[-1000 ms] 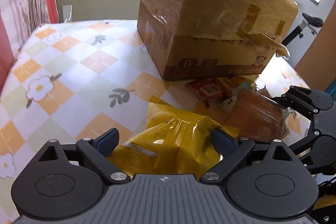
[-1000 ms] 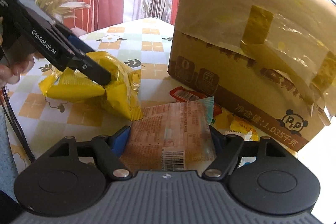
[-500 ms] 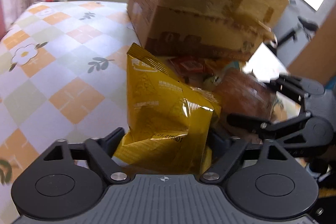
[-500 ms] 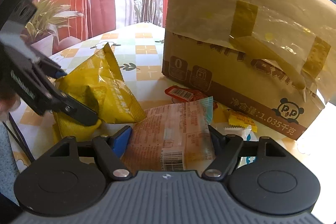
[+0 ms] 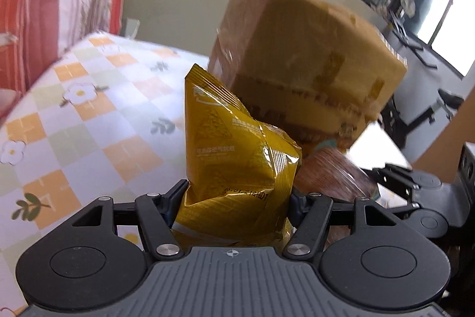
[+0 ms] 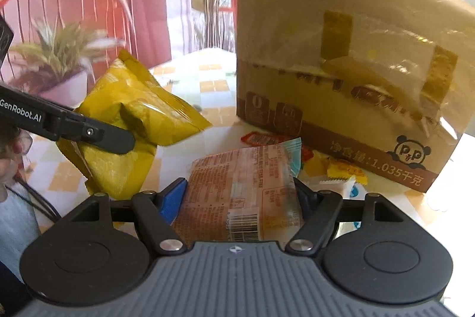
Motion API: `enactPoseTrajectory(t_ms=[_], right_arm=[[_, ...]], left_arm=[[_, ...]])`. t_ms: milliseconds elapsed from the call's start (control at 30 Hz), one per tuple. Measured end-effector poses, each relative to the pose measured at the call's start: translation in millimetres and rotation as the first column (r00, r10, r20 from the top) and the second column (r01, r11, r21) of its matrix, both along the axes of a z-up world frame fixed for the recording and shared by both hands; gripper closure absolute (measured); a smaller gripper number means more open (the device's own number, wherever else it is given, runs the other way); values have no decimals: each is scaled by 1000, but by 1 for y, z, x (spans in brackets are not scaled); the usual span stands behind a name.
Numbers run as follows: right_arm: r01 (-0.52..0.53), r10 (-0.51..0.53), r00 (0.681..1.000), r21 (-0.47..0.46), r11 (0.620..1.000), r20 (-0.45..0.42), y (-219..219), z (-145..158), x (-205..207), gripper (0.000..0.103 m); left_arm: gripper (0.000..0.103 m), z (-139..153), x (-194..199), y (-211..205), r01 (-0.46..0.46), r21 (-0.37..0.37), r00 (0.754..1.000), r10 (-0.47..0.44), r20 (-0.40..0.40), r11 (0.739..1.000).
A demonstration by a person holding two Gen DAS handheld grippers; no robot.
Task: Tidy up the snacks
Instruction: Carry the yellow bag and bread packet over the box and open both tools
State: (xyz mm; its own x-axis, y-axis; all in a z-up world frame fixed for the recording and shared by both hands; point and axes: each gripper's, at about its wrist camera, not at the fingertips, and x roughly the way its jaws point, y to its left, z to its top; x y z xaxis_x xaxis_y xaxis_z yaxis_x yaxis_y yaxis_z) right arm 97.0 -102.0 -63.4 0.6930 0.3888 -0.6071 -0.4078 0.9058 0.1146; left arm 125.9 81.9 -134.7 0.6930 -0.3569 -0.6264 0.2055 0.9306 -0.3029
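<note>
Two tongs each grip a snack: left gripper (image 5: 237,199), jaws just closing, lifts the yellow bag (image 5: 234,165) upright; right gripper (image 6: 242,192) clamps the pink packet (image 6: 240,192); the box (image 6: 350,73) stands ahead of both on the table (image 5: 89,121).

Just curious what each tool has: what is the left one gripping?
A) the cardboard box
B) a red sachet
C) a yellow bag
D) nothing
C: the left tool is closed on the yellow bag, lifted off the table.

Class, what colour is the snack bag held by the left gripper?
Yellow bag; clearest in the left wrist view.
</note>
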Motion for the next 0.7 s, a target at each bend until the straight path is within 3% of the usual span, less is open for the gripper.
enactPoseTrajectory(t_ms=[167,300,533,700], right_arm=[[50,-54,996,65,997,64,-25,21,-2,29],[80,-95,986,110,991,138,-47,48,-1,29],[83,-131,937,157,984,325,-81,113,13,29],[105,-149,900,128,986,410,-98,141,42,29]], left_arm=[[35,32,0,-13,-30,45,994,24,110,999],[35,66,2,-26,-20,64,975,6,222,998],[35,123,30,-52,-14,35,932,0,363,999],[35,152,63,-84,3,106,898,-49,437,994]])
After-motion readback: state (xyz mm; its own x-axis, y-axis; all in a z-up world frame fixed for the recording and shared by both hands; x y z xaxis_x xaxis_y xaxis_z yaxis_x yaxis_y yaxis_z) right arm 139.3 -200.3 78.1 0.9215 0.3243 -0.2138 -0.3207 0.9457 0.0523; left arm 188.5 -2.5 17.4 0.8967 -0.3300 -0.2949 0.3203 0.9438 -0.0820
